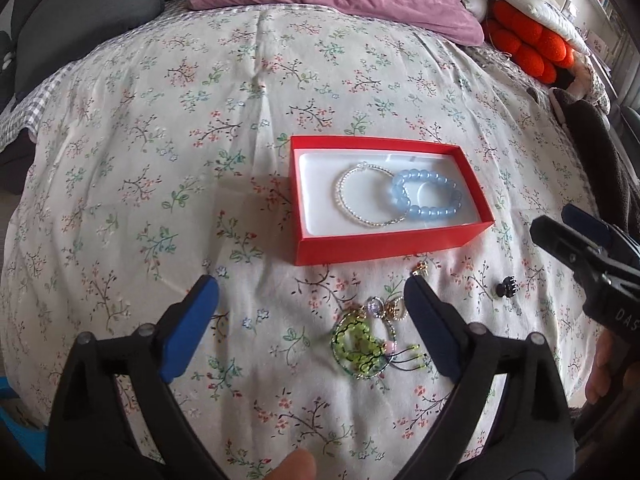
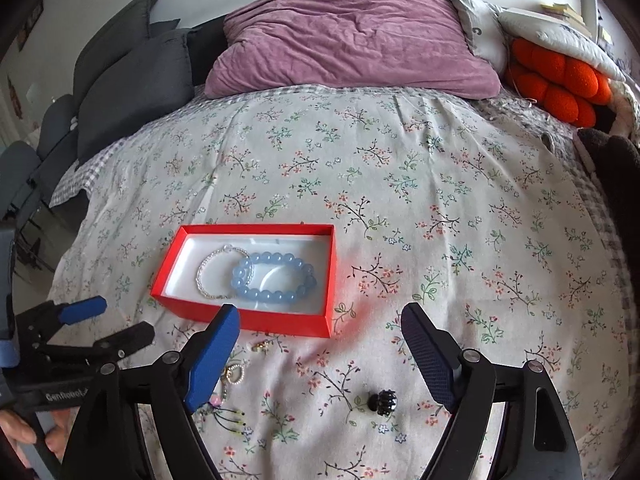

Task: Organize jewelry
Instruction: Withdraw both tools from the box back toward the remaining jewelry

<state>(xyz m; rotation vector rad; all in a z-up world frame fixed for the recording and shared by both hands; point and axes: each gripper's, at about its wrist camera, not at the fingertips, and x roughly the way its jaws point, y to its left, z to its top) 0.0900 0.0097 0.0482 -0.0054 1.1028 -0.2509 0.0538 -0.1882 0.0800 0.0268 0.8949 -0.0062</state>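
Note:
A red box (image 1: 384,245) (image 2: 248,322) with a white lining lies on the floral bedspread. It holds a silver bead bracelet (image 1: 362,216) (image 2: 208,270) and a blue bead bracelet (image 1: 432,200) (image 2: 276,276). Nearer me lie a green bead bracelet (image 1: 358,346), a small heap of rings and charms (image 1: 386,307) (image 2: 232,374), a gold earring (image 1: 420,269) (image 2: 260,347) and a black bead piece (image 1: 507,286) (image 2: 383,401). My left gripper (image 1: 310,332) (image 2: 116,322) is open and empty over the green bracelet. My right gripper (image 2: 320,360) (image 1: 560,224) is open and empty above the black piece.
A purple pillow (image 2: 352,36) lies at the head of the bed, grey cushions (image 2: 132,76) to its left, an orange knotted cushion (image 2: 560,80) and white bedding to its right. The bedspread (image 2: 440,220) stretches behind and right of the box.

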